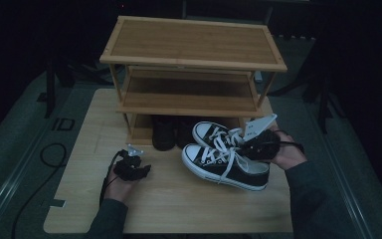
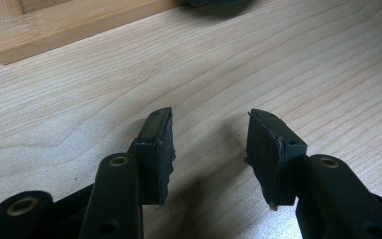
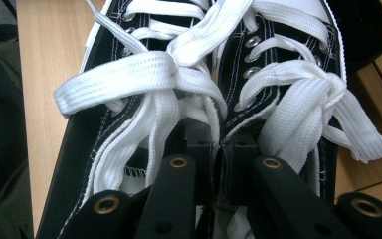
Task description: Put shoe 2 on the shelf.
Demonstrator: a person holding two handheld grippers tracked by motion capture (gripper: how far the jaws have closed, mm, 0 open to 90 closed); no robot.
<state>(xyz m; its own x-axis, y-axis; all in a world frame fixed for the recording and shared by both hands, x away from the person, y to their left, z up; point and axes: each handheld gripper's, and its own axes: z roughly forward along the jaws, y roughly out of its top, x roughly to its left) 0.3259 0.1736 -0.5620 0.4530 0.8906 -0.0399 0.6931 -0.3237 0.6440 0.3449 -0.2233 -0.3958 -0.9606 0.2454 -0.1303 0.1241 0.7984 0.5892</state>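
Observation:
A pair of black canvas sneakers [image 1: 219,159] with white laces lies side by side on the table, just in front of the wooden shoe rack [image 1: 194,42], toes to the left. My right gripper [image 1: 248,145] reaches into them from the heel end. In the right gripper view its jaws [image 3: 218,164] are nearly together, pinching the two inner walls of the sneakers [image 3: 229,74] behind the lace bows. My left gripper [image 1: 140,167] hovers low over bare wood to the left of the shoes. Its jaws [image 2: 209,149] stand apart with nothing between them.
A dark pair of shoes [image 1: 164,133] sits on the rack's lowest shelf, behind the sneakers. The rack's middle and top shelves are bare. The rack's base [image 2: 54,30] lies ahead of my left gripper. The light wooden table [image 1: 169,204] has room near its front edge.

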